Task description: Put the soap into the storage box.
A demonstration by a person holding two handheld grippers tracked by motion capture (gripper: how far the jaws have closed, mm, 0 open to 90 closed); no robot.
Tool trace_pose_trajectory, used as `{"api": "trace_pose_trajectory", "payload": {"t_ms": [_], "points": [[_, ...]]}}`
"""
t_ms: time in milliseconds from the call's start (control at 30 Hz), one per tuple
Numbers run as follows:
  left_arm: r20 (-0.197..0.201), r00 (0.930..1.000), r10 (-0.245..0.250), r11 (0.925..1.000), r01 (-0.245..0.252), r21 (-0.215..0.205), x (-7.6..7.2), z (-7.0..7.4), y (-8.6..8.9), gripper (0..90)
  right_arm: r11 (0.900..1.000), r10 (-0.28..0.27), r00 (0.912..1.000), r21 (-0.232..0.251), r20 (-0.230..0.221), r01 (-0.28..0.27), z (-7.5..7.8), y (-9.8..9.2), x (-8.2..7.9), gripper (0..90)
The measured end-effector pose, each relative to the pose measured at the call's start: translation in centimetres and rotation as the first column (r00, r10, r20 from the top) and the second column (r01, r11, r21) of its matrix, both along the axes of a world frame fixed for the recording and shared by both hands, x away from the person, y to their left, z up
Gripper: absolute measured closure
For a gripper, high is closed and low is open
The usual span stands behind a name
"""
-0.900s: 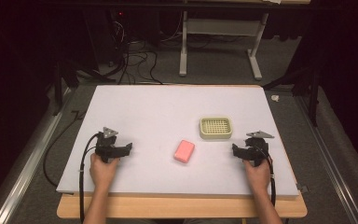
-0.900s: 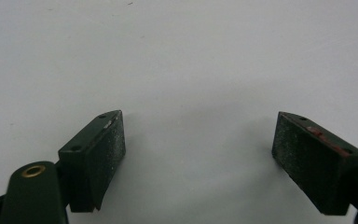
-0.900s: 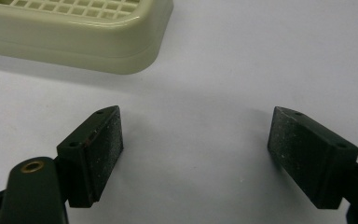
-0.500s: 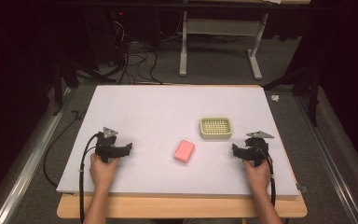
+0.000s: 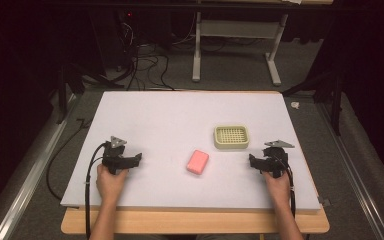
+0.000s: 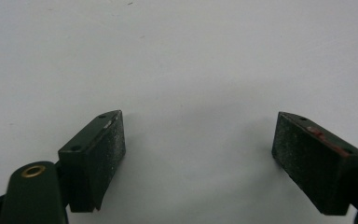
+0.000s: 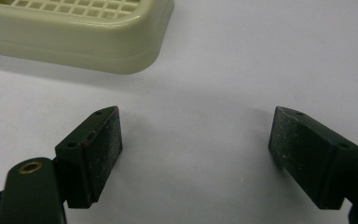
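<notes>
— Table first?
— White rectangular table [image 5: 180, 120]; near its middle right sits a pale green slotted plastic soap dish [image 5: 231, 137], a pink rectangular soap bar [image 5: 197, 161] just left and nearer.
— Grippers?
— Left gripper [image 6: 198, 140] far left, right gripper [image 7: 195, 135] just right of the dish; jaws spread, empty, likely poised.

Brightly lit white table [image 5: 180, 120], dark dim surroundings, soft shadows beneath jaws (gripper views slightly blurred, grainy)
</notes>
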State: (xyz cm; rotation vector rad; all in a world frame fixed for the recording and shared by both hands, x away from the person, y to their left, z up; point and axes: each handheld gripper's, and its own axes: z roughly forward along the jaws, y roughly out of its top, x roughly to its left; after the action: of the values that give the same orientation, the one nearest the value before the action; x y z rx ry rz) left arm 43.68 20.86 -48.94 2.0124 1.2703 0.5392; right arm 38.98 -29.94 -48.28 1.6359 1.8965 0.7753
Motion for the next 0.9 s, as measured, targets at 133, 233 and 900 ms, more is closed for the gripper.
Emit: {"api": "trace_pose_trajectory", "payload": {"t_ms": [133,233,900], "points": [[0.0,1.0,0.0,1.0,0.0,0.001,0.0,0.0,0.0,17.6,1.0,0.0,1.0,-0.001,-0.003,0.0,0.0,0.0,0.0,17.1],[-0.001,1.0,-0.001,1.0,0.001,0.001,0.0,0.0,0.0,17.6,1.0,0.015,0.9998,0.001,-0.012,-0.015,0.0,0.0,0.1,13.8],[-0.002,1.0,-0.001,1.0,0.001,0.006,0.0,0.0,0.0,17.6,0.984,0.164,0.9848,0.067,0.058,-0.168,1.3,1.9,-1.3,14.0]]}}
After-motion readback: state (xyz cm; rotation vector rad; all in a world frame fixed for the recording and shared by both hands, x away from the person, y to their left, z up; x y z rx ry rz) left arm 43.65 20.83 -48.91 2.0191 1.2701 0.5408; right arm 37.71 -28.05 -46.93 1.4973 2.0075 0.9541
